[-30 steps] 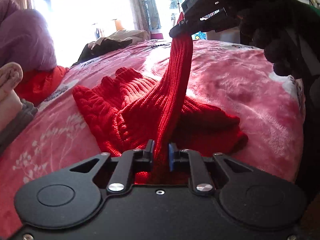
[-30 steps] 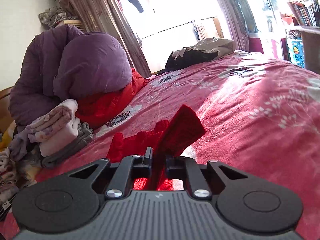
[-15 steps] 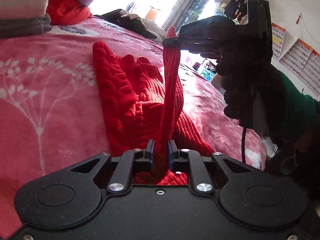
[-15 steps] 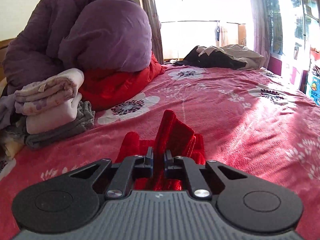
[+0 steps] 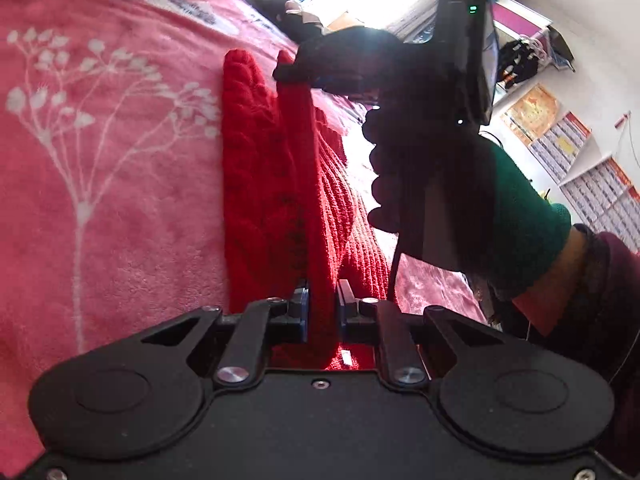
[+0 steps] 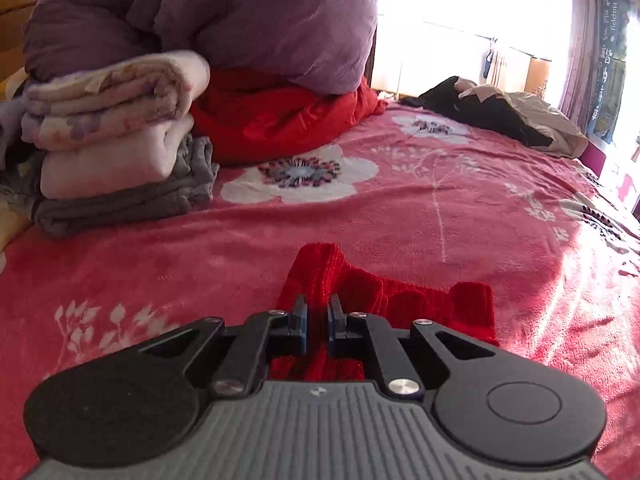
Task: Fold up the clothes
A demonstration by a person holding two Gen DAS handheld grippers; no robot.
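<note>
A red knitted sweater (image 5: pixel 260 184) lies on the pink flowered blanket (image 5: pixel 104 200). My left gripper (image 5: pixel 322 308) is shut on one end of its edge, which runs taut to my right gripper (image 5: pixel 294 76), held in a black-gloved hand (image 5: pixel 420 160). In the right wrist view my right gripper (image 6: pixel 317 322) is shut on a fold of the red sweater (image 6: pixel 384 292), low over the blanket (image 6: pixel 200 260). The rest of the sweater lies bunched just beyond and to the right of its fingers.
A stack of folded pink and grey clothes (image 6: pixel 116 140) sits at the left of the bed. Behind it lie a purple duvet (image 6: pixel 240 16) and a red quilt (image 6: pixel 280 120). Dark and beige garments (image 6: pixel 500 116) lie near the bright window. The person's green cuff (image 5: pixel 524 216) is at the right.
Both grippers have come down with the sweater's edge, now close over the blanket. The left wrist view has rolled strongly. The right gripper has swung toward the folded stack.
</note>
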